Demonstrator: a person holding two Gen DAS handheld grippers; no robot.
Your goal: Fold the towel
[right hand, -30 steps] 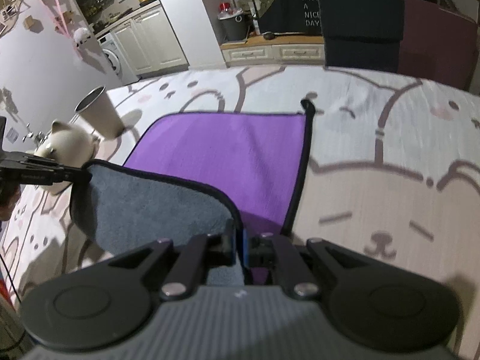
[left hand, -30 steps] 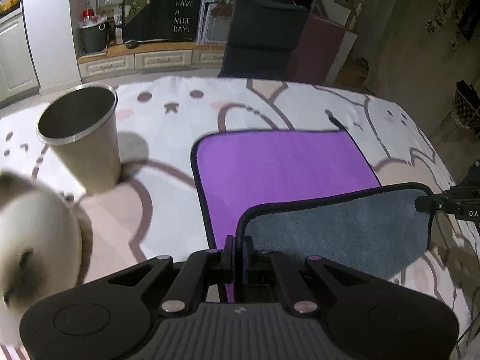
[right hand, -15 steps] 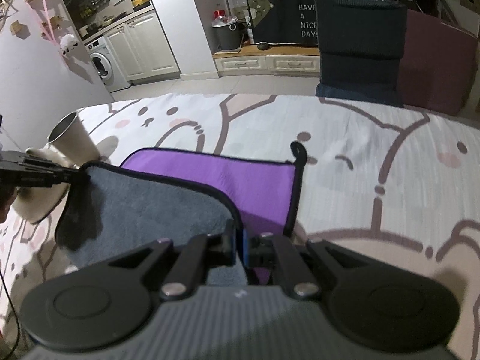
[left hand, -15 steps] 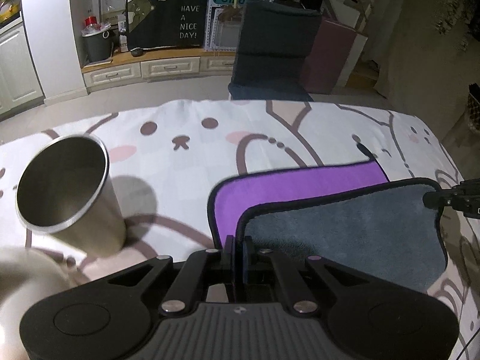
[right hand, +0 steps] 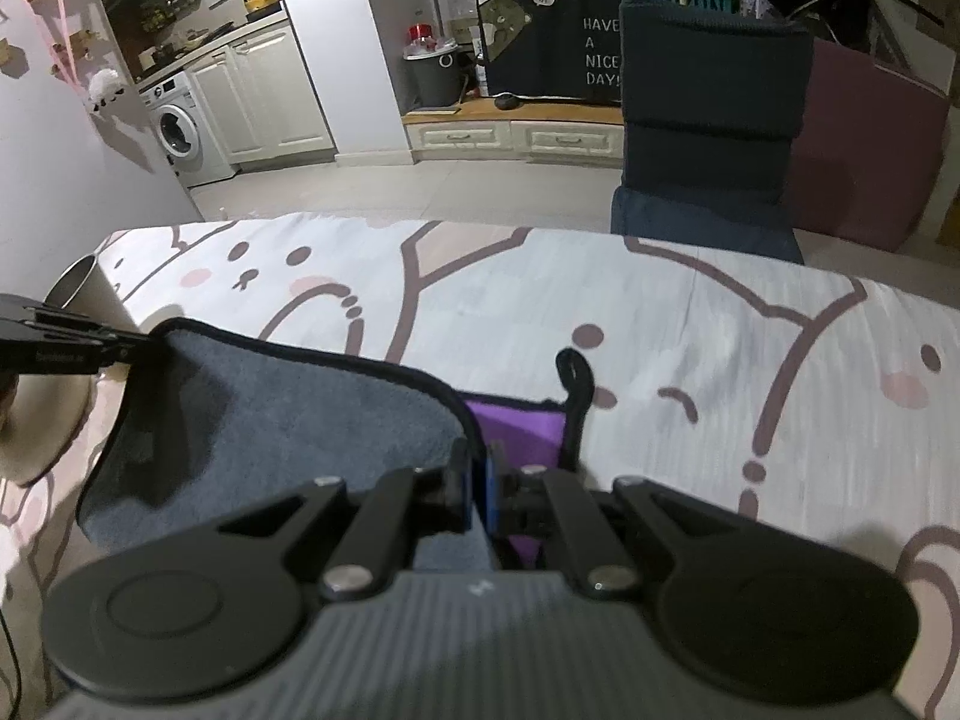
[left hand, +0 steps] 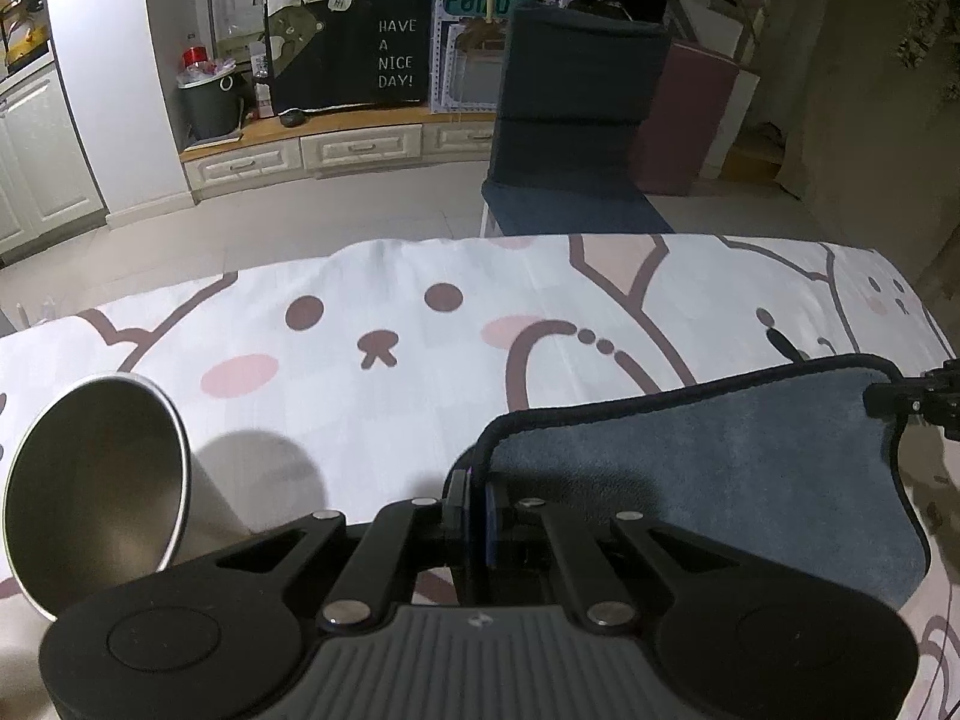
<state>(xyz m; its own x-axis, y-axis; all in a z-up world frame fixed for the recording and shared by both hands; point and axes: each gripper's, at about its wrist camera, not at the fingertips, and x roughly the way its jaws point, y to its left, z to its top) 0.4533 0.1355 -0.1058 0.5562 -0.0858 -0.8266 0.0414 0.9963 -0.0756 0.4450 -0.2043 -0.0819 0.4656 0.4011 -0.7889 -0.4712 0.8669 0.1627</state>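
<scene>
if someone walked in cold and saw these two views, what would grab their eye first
First, the towel, grey side up, stretched between the left gripper and the right gripper, each shut on a corner, with a purple strip showing beside the right one. Then the cartoon-bunny tablecloth under it. Last, the steel cup close at the left gripper's left.

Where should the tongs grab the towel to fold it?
At its two near corners, on the black-trimmed edge, one corner per tongs, coming from the near side. The towel hangs flat and taut between the left tongs and right tongs, grey side up.
</scene>
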